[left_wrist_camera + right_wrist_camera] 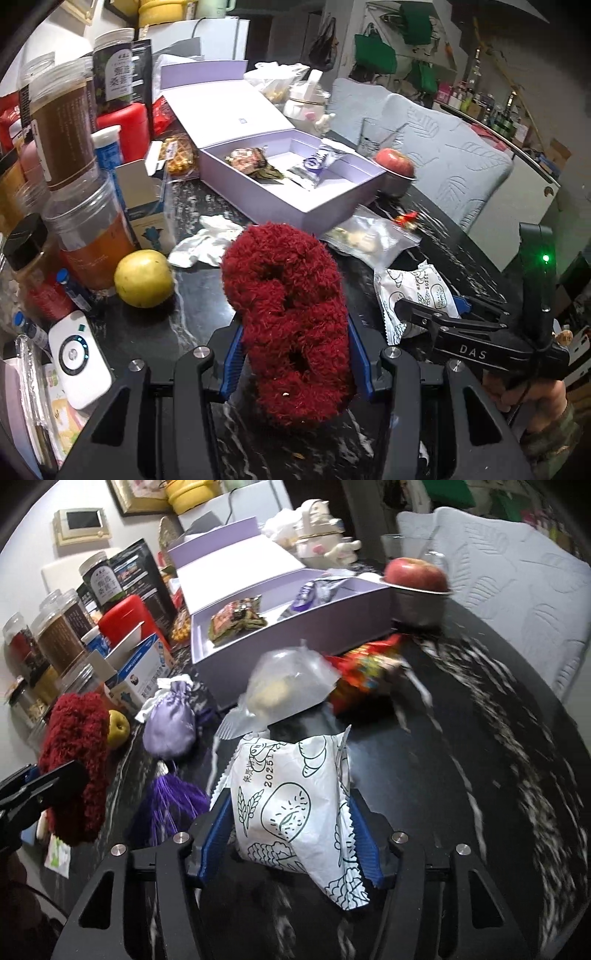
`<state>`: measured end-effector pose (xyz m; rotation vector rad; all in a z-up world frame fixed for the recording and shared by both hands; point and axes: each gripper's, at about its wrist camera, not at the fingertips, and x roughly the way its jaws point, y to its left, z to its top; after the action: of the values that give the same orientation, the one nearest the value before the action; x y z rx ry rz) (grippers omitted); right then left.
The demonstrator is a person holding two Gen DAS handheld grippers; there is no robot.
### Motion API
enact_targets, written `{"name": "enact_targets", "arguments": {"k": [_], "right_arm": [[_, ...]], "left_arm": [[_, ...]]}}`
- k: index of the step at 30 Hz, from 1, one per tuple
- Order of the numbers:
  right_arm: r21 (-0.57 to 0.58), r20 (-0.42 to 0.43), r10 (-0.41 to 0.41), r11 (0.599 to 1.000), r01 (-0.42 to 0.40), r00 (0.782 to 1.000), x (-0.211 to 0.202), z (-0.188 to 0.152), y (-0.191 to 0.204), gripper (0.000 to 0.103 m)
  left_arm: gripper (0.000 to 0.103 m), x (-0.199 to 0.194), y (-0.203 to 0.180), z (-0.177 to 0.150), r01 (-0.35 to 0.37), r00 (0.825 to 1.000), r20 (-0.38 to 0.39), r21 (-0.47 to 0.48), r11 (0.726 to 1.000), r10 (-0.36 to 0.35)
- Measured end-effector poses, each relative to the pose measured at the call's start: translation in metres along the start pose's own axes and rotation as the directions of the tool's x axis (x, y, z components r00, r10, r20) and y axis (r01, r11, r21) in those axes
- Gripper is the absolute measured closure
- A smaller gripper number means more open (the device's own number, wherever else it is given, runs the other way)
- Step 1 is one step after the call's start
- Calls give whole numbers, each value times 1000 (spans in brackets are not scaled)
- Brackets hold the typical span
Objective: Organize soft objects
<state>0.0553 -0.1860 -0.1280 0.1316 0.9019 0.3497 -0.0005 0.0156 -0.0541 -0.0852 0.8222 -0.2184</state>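
The dark marbled counter [461, 738] spreads ahead of both grippers. Beyond them sits the open lilac box [332, 199], snack packets inside. The left gripper [295, 354] is clamped on a shaggy red scrunchie [288, 306], lifted between its blue pads. The right gripper [291, 834] pinches a white printed packet [295, 805]; just ahead of it lies a clear zip bag [288, 686].

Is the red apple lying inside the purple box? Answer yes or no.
No, the red apple sits on a metal bowl beside the purple box, outside its walls.
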Motion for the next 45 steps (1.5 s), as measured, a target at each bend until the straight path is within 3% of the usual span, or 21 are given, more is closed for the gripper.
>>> {"name": "enact_targets", "arguments": {"k": [13, 24, 33, 45], "right_arm": [[62, 78, -49, 997, 44, 996, -61, -38, -17, 44], [43, 170, -39, 999, 32, 985, -117, -51, -5, 44], [-14, 243, -2, 1000, 5, 970, -150, -35, 11, 44], [-124, 330, 37, 992, 4, 943, -170, 22, 18, 44]], "left_arm": [[55, -14, -37, -14, 61, 998, 5, 59, 996, -62], [55, -32, -53, -14, 87, 995, 45, 97, 991, -92], [55, -53, -64, 10, 98, 986, 123, 130, 987, -114], [55, -71, -70, 69, 73, 963, 241, 192, 979, -119]]}}
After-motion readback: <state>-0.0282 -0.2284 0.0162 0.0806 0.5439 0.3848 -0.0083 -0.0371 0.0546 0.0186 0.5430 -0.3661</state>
